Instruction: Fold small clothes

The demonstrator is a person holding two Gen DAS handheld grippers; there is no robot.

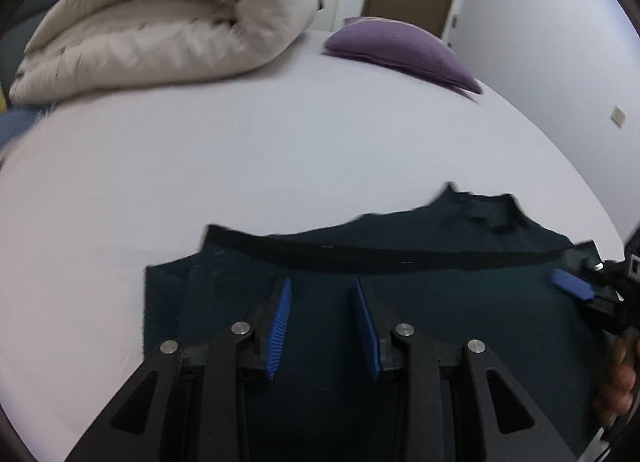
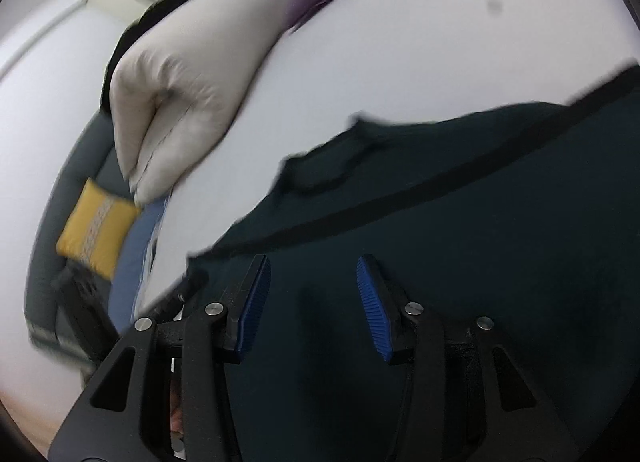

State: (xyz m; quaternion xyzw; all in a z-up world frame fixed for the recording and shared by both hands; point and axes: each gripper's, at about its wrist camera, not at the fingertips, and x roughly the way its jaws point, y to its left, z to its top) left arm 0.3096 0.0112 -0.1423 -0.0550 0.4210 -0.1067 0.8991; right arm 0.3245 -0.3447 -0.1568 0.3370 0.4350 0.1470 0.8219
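A dark teal garment (image 1: 420, 302) with black trim lies folded over on the white bed sheet (image 1: 200, 166); its black hem band runs across it and its collar sits at the far right. My left gripper (image 1: 322, 286) is open and empty, hovering just over the garment's near part. My right gripper (image 2: 312, 270) is also open and empty above the garment (image 2: 460, 242). The right gripper shows at the right edge of the left wrist view (image 1: 576, 286), over the garment's right side.
A folded cream duvet (image 1: 160, 22) lies at the far left of the bed and a purple pillow (image 1: 400, 46) at the far end. A yellow cushion (image 2: 96, 222) sits on a grey seat beside the bed. A door stands behind.
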